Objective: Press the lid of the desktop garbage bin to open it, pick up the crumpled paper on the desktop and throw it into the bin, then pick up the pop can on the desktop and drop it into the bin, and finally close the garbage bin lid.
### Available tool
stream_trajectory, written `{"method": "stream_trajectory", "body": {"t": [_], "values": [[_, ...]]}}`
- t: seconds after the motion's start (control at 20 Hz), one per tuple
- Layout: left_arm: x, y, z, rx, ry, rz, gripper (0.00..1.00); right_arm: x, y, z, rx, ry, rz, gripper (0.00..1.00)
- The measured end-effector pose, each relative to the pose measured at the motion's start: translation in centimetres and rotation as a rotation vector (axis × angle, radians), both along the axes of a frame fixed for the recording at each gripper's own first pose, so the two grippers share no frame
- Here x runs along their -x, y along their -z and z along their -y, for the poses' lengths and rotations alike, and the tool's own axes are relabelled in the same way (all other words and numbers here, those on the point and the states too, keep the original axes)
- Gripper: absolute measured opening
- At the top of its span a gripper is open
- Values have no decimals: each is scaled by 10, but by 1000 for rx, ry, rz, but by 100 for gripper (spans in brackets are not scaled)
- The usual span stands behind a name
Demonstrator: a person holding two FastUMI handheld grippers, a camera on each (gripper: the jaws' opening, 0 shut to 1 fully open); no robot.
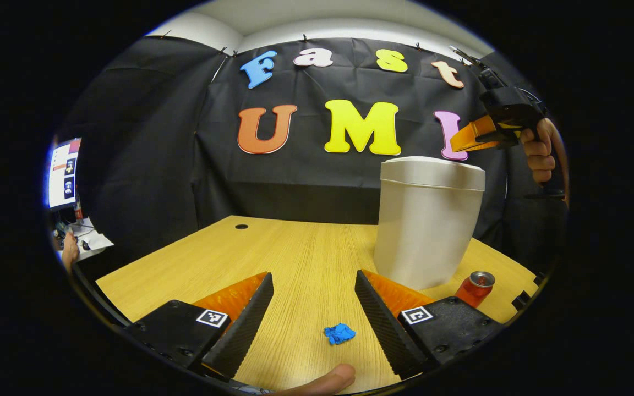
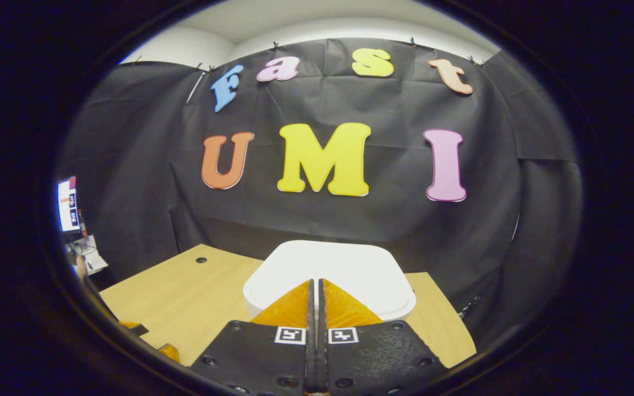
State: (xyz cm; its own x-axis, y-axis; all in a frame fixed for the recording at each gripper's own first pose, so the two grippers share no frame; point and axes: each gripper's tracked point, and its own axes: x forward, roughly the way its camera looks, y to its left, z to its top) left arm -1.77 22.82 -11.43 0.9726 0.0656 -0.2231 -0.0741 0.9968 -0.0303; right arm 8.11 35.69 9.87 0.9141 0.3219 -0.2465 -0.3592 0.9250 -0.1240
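Desk (image 1: 295, 247): left tongs (image 1: 314, 289) wide apart, empty; right tongs (image 2: 315, 300) closed, empty, above bin lid (image 2: 328, 267).

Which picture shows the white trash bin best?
The left gripper view: the garbage bin stands whole on the desk, lid shut. The right gripper view shows just its lid from above, partly behind the shut right hand-held gripper.

Matt plastic, grained wood
The garbage bin (image 1: 427, 220) looks smooth matt plastic; the desktop (image 1: 295, 247) pale grained wood; the pop can (image 1: 475, 287) glossy metal.
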Motion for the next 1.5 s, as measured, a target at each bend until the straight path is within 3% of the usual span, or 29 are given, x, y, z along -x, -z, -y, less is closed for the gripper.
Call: {"method": "stream_trajectory", "body": {"t": [0.25, 0.4, 0.6, 0.65, 0.75, 0.85, 1.0, 1.15, 1.3, 1.5], "values": [[6, -12, 5, -27, -10, 30, 98, -4, 11, 11, 50, 31, -11, 0], [10, -25, 19, -12, 5, 59, 98, -3, 19, 15, -17, -1, -89, 1], [13, -37, 31, 14, -5, 86, 98, 3, 19, 26, 64, 12, -73, 1], [14, -39, 32, 12, -9, 85, 98, 11, 11, 33, 32, 23, -36, 1], [14, -34, 37, 7, -12, 53, 98, 43, 18, 22, -74, -72, -56, 0], [14, -31, 40, -8, -13, 27, 98, 69, 27, 35, -126, -105, -40, 0], [14, -31, 43, -57, -9, 28, 98, 81, 43, 71, -147, -75, 10, 0], [12, -17, 55, -29, 23, 17, 98, 83, 64, 98, -169, -27, 24, 0], [7, -7, 61, 7, 56, 28, 96, 98, 80, 108, -170, -58, 51, 0], [-4, 0, 44, -36, 13, 52, 96, 120, 80, 115, -199, -63, 91, 0]]}}
